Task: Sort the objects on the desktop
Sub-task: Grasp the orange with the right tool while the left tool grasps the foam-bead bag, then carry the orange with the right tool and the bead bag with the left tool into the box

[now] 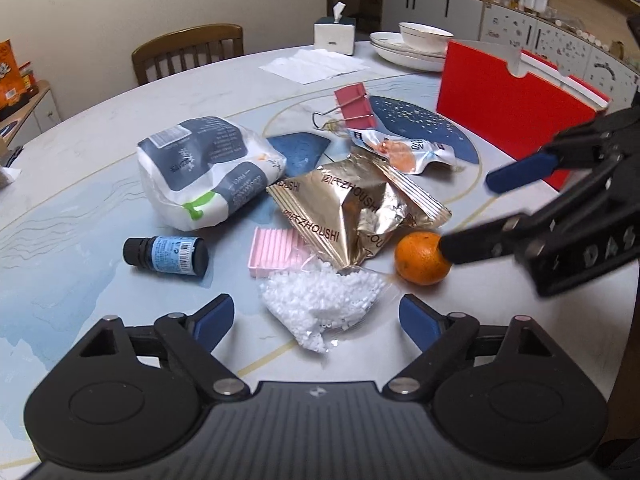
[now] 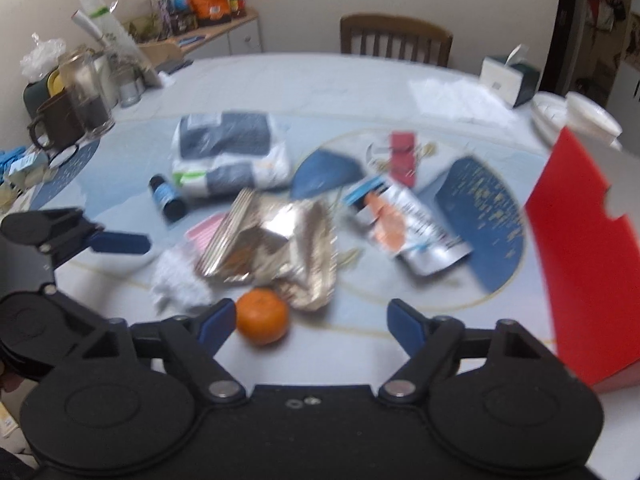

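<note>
**Both grippers open over the pile on the table**

My left gripper hangs over the near edge of the clutter with its blue-padded fingers apart and nothing pressed between them. Just ahead of it, between the fingertips, lies a clear bag of white beads. My right gripper is also spread apart and grips nothing; the mandarin orange sits on the table right by its left finger, and I cannot tell from this blurred view whether the pad touches the fruit. From the left wrist, one black finger of that right gripper crosses in front of the orange's right side.

Just behind the beads, a pink ribbed block lies partly under a crumpled gold foil packet printed ZHOUSHI. To the left of the block, a small dark bottle with a blue label lies on its side. Behind the bottle sits a soft white and dark-blue plastic pack.

Farther back, a silver snack pouch with an orange picture lies flat, and a pink binder clip rests at its far end. To the right stands a red open-topped box.

At the far side of the marble-patterned table are a sheet of white paper, a tissue box, stacked white dishes and a wooden chair.
</note>
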{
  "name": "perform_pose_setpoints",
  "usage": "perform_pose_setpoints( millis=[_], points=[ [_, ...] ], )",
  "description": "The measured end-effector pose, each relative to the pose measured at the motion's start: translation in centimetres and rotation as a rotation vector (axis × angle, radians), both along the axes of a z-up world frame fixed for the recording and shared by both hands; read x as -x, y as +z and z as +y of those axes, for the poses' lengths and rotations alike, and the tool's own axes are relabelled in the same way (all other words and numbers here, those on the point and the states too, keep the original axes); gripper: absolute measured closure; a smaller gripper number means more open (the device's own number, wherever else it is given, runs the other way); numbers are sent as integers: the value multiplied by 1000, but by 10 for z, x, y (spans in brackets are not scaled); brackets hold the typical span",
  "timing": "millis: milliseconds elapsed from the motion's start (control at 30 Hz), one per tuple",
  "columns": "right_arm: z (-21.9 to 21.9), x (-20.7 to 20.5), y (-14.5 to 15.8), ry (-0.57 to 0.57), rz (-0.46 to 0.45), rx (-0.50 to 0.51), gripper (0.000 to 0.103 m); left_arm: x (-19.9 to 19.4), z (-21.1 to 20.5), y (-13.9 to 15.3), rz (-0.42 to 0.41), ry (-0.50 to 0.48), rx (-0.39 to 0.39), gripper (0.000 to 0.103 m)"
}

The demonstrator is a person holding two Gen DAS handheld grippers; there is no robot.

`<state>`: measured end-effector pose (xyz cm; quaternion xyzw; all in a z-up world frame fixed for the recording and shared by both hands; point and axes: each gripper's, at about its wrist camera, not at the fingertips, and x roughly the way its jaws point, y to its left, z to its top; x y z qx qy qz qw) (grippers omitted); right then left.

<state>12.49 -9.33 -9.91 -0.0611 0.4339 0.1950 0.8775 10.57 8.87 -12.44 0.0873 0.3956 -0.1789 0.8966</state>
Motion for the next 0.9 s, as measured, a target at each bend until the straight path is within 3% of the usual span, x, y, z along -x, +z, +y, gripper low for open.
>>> perform_pose_setpoints(
  millis=[167, 500, 900],
  points=[
    [12, 3, -7, 4, 34, -15, 34, -2, -1, -6, 7, -18, -21, 29],
    [19, -1, -13, 14, 74, -36, 69, -2, -2, -4, -16, -21, -44, 47],
    [3, 10, -4, 28, 54, -54, 73, 8, -4, 0, 3, -3, -39, 65]
  ],
)
